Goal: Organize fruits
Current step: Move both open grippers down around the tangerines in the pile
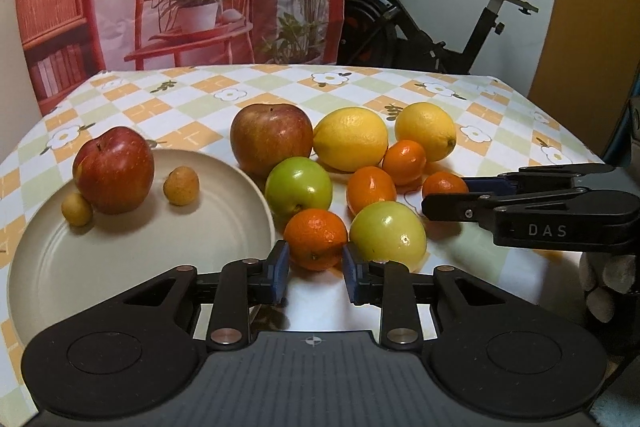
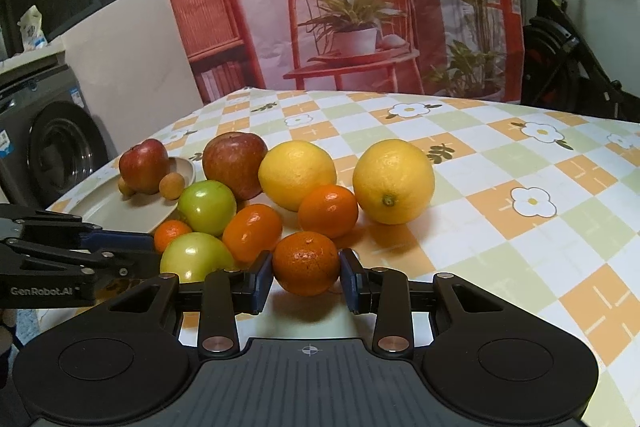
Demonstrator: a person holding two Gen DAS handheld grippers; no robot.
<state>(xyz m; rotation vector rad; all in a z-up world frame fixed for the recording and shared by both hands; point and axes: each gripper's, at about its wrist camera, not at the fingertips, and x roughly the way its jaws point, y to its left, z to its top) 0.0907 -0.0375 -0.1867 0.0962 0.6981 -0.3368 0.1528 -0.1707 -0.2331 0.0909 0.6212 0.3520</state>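
A mandarin (image 2: 306,263) is bracketed, seemingly for transfer to the plate (image 1: 224,267), by the parted right tool (image 2: 306,281); the left tool (image 1: 315,267) is likewise held open, gripping nothing.

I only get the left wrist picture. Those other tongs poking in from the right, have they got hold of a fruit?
Observer: The right wrist view shows the right tongs with one finger on each side of a mandarin. Whether they squeeze it, I cannot tell.
Operator: Anything left of the table that I miss?
Observer: A washing machine stands there.
Operator: Any writing on my own tongs?
Observer: The left tongs read GenRobot.AI on the side.
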